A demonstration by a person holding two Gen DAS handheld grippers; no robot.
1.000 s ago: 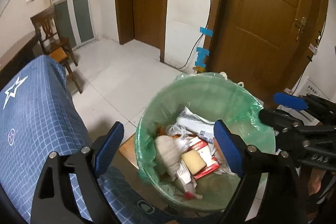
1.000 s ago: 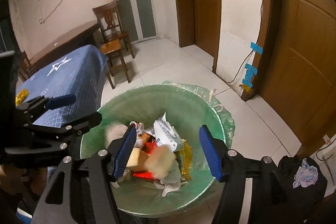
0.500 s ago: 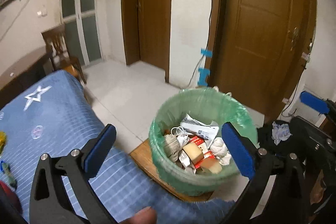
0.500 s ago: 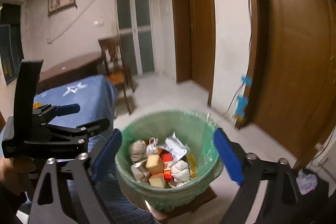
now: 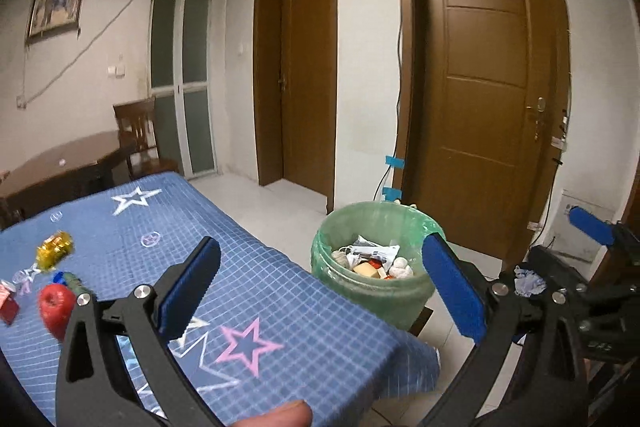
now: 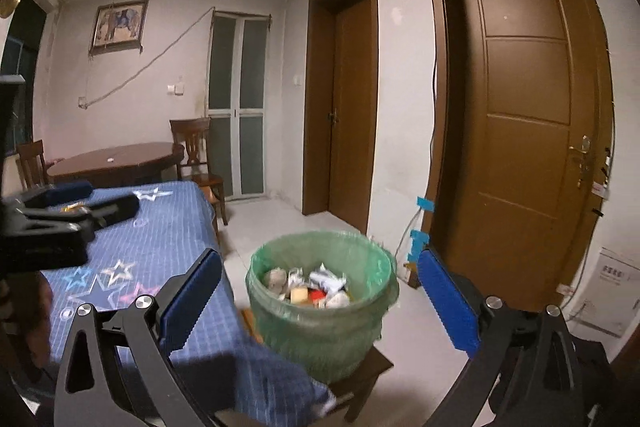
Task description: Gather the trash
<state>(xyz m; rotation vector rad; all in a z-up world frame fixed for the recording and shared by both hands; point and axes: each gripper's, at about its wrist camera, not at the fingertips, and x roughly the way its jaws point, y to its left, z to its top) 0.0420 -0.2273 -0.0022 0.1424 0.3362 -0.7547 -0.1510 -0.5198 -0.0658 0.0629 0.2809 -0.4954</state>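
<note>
A bin lined with a green bag (image 5: 370, 291) stands on a low wooden stool beside the table; it also shows in the right wrist view (image 6: 320, 315). It holds mixed trash (image 5: 372, 261). My left gripper (image 5: 320, 295) is open and empty, raised over the blue star tablecloth (image 5: 240, 299). My right gripper (image 6: 320, 307) is open and empty, back from the bin. On the table's left lie a gold candy wrapper (image 5: 54, 251), a red apple (image 5: 56, 309), a clear wrapper (image 5: 24, 277) and a red packet (image 5: 8, 305).
Two brown doors (image 5: 484, 91) and a glass door (image 5: 180, 87) line the far wall. A round wooden table (image 6: 116, 159) with chairs stands at the back left. A white box (image 6: 616, 297) sits on the floor at the right.
Both grippers have pulled up and back from over the bin. The bin now looks smaller and farther, and the tabletop with its wrappers and apple has come into view.
</note>
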